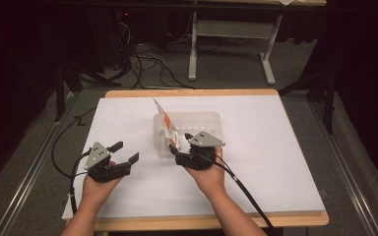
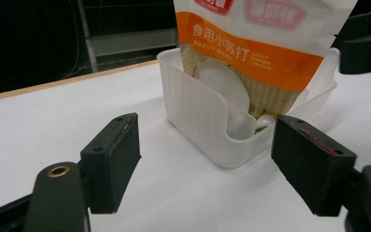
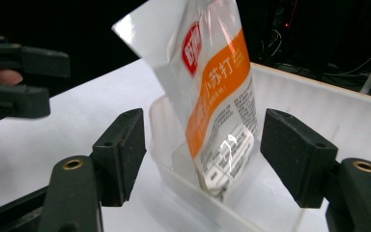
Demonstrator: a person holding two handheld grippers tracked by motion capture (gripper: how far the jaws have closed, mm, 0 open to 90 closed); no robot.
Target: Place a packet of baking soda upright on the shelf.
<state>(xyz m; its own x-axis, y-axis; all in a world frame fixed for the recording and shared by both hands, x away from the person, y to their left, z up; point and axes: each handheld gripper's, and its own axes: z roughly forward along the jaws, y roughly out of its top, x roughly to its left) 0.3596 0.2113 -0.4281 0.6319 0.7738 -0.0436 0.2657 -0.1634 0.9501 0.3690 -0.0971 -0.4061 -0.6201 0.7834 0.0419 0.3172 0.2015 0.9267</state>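
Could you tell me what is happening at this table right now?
A person holds a two-jaw gripper in each hand over a white table. A white and orange pouch stands tilted in a clear plastic bin. The right gripper sits open at the bin's near corner, its jaws either side of the pouch. The left gripper waits open beside the bin, holding nothing.

The pouch (image 2: 258, 46) top is cut off; its red logo blurs.

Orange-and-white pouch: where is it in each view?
High view: pouch stands tilted at the clear bin's left end, table centre.
Left gripper view: top centre-right, in the bin.
Right gripper view: centre, between the open jaws.
Shared landmark: the clear bin.
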